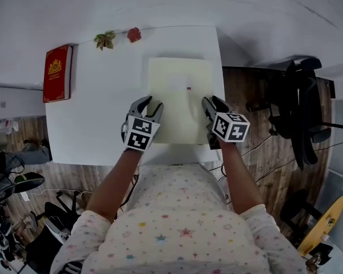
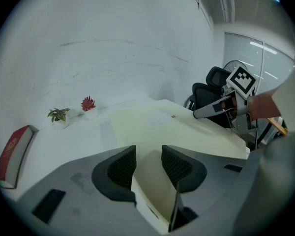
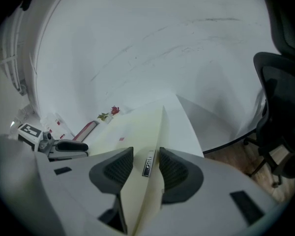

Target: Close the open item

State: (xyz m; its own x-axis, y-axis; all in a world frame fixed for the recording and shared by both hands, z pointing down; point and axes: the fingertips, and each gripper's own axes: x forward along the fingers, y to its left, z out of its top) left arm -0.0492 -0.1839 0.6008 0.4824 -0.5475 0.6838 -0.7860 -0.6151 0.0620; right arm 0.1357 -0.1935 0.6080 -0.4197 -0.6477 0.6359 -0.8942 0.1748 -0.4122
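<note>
A pale yellow flat folder (image 1: 180, 99) lies on the white table (image 1: 97, 119), with a small red mark on its top. My left gripper (image 1: 147, 103) grips its near left corner; in the left gripper view the cream corner (image 2: 152, 181) fills the gap between the black pads of the left gripper (image 2: 148, 163). My right gripper (image 1: 211, 103) holds the near right edge. In the right gripper view that edge of the folder (image 3: 137, 132), with a small silver label, sits between the pads of the right gripper (image 3: 146, 163). The top panel looks slightly raised along the right edge.
A red book (image 1: 58, 73) lies at the table's far left. Two small potted plants (image 1: 105, 39) (image 1: 134, 35) stand at the back edge against the wall. A black office chair (image 1: 300, 104) stands to the right of the table, over wooden floor.
</note>
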